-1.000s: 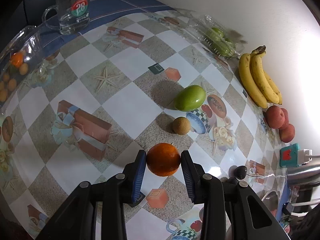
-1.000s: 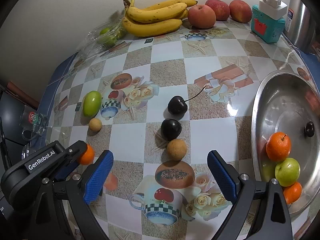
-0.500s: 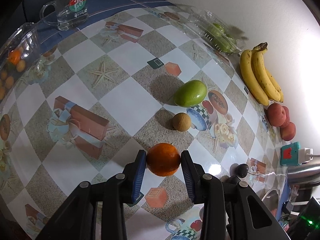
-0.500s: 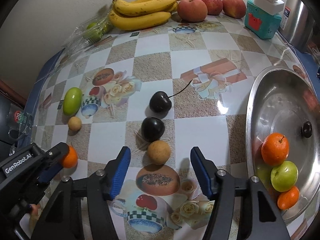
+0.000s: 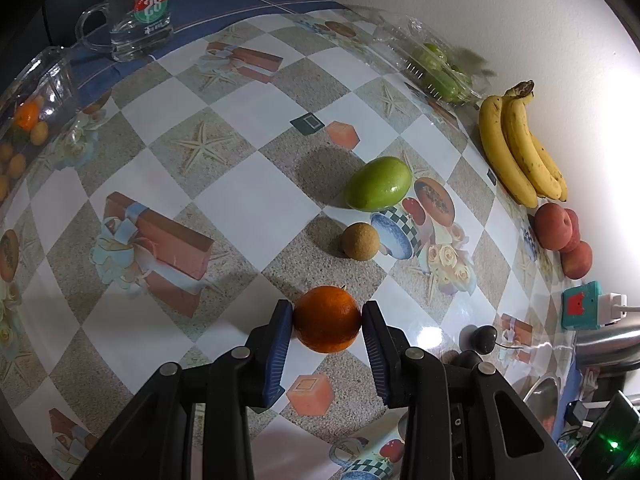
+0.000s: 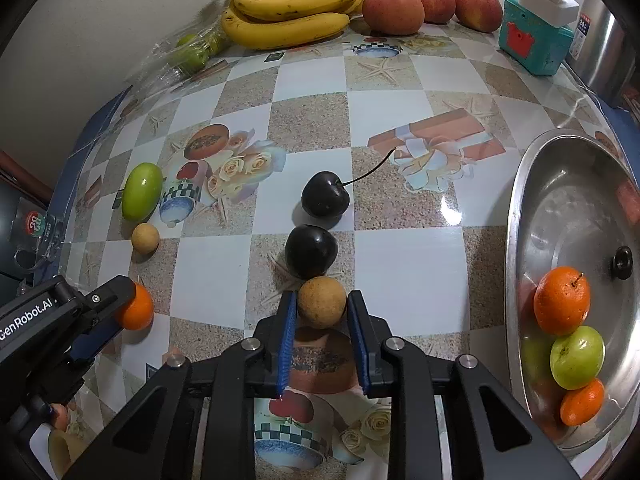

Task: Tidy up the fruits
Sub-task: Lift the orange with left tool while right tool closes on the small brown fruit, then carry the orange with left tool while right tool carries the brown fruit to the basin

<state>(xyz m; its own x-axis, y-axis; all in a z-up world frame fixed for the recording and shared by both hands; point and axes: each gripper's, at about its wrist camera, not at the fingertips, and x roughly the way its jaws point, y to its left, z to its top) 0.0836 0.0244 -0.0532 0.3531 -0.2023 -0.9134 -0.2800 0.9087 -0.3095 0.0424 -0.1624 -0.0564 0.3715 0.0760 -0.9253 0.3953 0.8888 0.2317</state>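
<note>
Right wrist: checkered tablecloth (image 6: 404, 256), pale wall (image 6: 100, 12)

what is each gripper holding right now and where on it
Left gripper clamps the orange across its sides. Right gripper is shut on the small tan fruit, pads on its sides.

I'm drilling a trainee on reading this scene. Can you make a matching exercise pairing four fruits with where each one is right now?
Things:
1. round orange tangerine
2. small tan round longan
3. oval green mango
4. round green apple

Places:
A. inside the shiny steel pan
B. between the right hand-held gripper fingers
C. loose on the checkered tablecloth
D. between the left hand-held gripper fingers

Pairs: 1-D, 2-B, 3-C, 4-A
</note>
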